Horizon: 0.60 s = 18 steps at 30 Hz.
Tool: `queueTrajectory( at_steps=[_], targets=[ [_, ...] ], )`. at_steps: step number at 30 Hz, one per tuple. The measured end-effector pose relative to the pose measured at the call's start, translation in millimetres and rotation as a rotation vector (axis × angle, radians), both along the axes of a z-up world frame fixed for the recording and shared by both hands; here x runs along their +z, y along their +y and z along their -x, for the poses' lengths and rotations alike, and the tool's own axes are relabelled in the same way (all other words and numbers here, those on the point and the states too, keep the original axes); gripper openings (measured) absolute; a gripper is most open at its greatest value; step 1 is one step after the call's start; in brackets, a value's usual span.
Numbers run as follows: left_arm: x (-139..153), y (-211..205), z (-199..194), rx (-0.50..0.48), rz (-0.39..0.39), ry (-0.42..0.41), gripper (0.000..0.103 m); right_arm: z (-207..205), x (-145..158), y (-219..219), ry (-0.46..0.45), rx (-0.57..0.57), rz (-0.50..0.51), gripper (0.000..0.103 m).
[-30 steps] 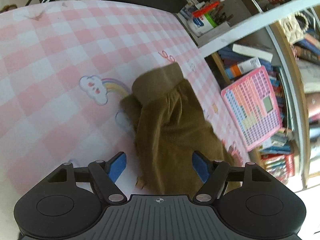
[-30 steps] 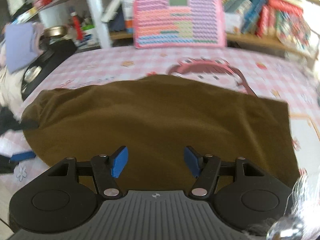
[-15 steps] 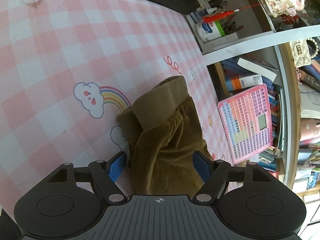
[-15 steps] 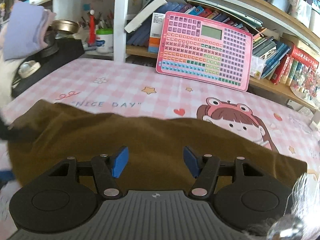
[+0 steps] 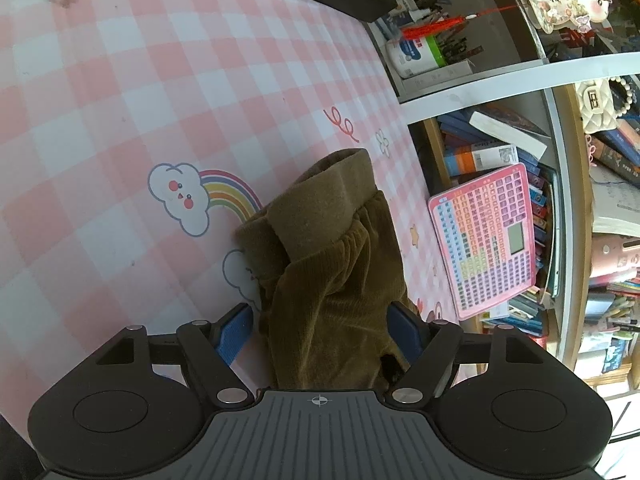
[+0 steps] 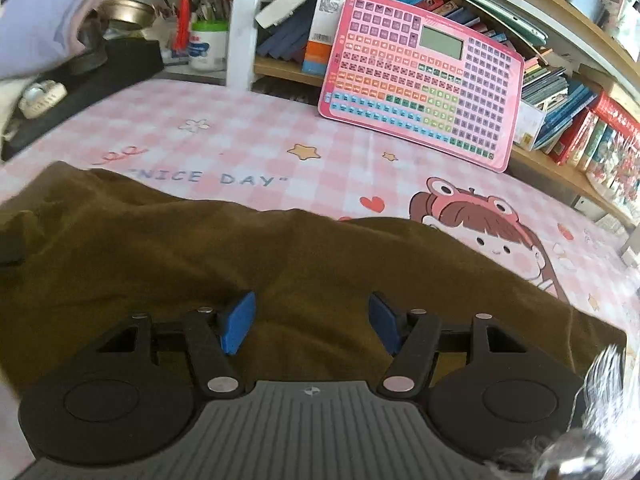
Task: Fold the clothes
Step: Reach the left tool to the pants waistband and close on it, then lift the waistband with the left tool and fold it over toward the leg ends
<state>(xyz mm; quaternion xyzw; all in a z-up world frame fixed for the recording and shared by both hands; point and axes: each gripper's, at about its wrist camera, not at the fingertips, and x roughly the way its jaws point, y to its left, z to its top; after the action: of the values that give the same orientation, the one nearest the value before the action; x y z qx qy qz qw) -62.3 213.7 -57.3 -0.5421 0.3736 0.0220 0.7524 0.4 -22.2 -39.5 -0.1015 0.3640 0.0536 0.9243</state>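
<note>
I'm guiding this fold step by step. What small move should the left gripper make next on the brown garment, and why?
Probably close the left gripper: the brown corduroy garment bunches between its open blue fingers, cuffed end lying on the pink checked cloth. The right gripper hovers open over the spread part.

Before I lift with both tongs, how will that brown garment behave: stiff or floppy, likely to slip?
The garment will probably flop and sag: it already lies bunched in soft folds. Its ribbed, corduroy-like surface should resist slipping. In the right view it spreads wide, so the unheld middle will likely droop between the grips.
</note>
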Motion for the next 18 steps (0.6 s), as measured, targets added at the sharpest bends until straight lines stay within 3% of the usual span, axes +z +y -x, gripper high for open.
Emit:
queueTrajectory(
  at_steps=[11,16,17,18],
  targets=[
    [-3,-1,1,0.030,0.016,-0.017,0.076,61,4,4,0.103,0.101,-0.018,0.062],
    [-5,-4,2,0.097,-0.001,-0.028,0.072,69,3,7,0.094,0.119,0.004,0.062],
    [-5,-5,1,0.098,-0.017,-0.024,0.064,70,2,7,0.091,0.123,0.007,0.062],
    [-5,-6,0,0.099,-0.032,-0.021,0.048,71,2,7,0.088,0.127,0.009,0.062]
  ],
)
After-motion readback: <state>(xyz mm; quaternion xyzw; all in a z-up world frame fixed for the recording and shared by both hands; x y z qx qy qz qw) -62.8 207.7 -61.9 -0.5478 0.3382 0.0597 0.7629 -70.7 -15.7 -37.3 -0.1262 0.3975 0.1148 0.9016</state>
